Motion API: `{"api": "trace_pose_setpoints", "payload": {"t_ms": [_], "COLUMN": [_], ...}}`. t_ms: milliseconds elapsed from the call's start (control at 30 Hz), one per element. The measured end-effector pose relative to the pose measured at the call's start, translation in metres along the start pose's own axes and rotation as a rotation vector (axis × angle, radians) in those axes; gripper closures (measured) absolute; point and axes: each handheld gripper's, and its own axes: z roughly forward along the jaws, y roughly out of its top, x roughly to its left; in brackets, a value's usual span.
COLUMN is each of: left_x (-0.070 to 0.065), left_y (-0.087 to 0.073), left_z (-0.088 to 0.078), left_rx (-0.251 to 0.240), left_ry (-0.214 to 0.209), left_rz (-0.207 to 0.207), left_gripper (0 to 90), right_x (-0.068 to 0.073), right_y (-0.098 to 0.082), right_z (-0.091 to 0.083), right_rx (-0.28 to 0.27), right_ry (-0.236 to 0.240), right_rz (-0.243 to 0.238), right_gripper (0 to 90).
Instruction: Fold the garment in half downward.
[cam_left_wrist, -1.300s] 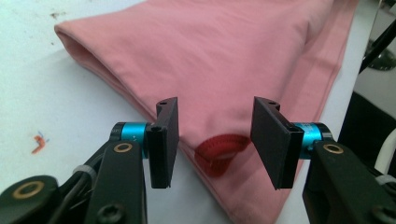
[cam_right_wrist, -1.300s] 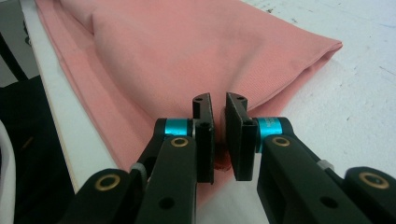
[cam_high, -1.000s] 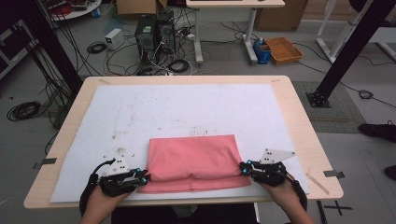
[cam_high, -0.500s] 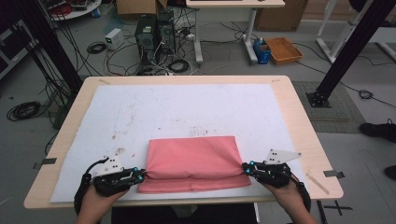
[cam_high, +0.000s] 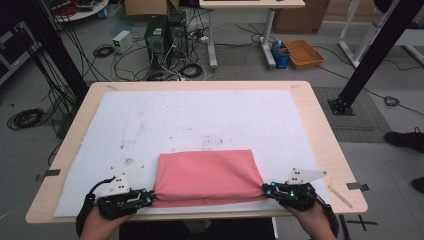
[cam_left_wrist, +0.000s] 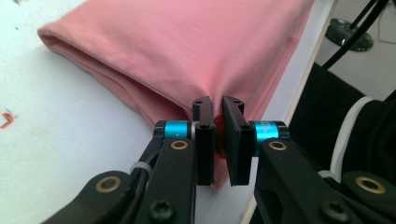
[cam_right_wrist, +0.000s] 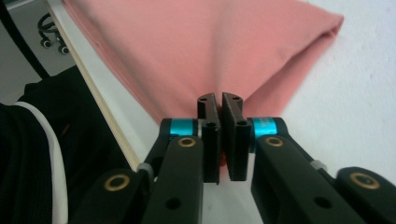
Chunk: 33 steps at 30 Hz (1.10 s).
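While the folded pink cloth (cam_high: 207, 176) lies at the near edge of the white-covered surface (cam_high: 200, 120), its long axis runs left to right, parallel to that edge. Left tongs (cam_left_wrist: 215, 109) are clamped on its near left corner, right tongs (cam_right_wrist: 218, 106) on its near right corner.

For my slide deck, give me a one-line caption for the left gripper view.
Left gripper pinching the near corner of a folded pink cloth on the white table cover.
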Motion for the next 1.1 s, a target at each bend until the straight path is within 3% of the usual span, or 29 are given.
{"api": "trace_pose_setpoints", "payload": {"t_ms": [33, 100, 167, 267, 433, 567, 667, 833, 1100], "left_x": [0.000, 0.001, 0.005, 0.016, 0.045, 0.069, 0.084, 0.092, 0.092], "left_y": [0.000, 0.002, 0.006, 0.015, 0.037, 0.057, 0.064, 0.060, 0.056], "left_z": [0.001, 0.001, -0.002, -0.004, 0.002, 0.017, 0.032, 0.047, 0.055], "left_rx": [-0.007, -0.010, -0.034, -0.060, -0.097, -0.081, -0.083, -0.048, -0.029], "left_ry": [0.004, 0.017, 0.058, 0.091, 0.102, 0.123, 0.133, 0.156, 0.146], "left_rz": [0.000, -0.008, -0.018, -0.038, -0.104, -0.118, -0.151, -0.158, -0.172], "left_gripper": [79.5, 64.1, 48.8, 40.1, 34.5, 33.7, 33.7, 33.7, 33.7], "right_x": [-0.001, -0.003, -0.007, -0.015, -0.032, -0.048, -0.059, -0.071, -0.076], "right_y": [-0.001, -0.002, 0.000, 0.009, 0.032, 0.057, 0.070, 0.075, 0.076], "right_z": [0.000, -0.003, -0.007, -0.010, -0.005, 0.015, 0.033, 0.057, 0.069], "right_rx": [0.003, -0.007, -0.028, -0.072, -0.098, -0.088, -0.086, -0.029, -0.010], "right_ry": [0.002, -0.021, -0.058, -0.116, -0.154, -0.174, -0.168, -0.187, -0.185], "right_rz": [0.008, 0.024, 0.051, 0.061, 0.051, 0.043, 0.047, 0.073, 0.080], "right_gripper": [80.6, 61.2, 51.6, 39.4, 36.2, 34.8, 34.8, 33.0, 34.0]}}
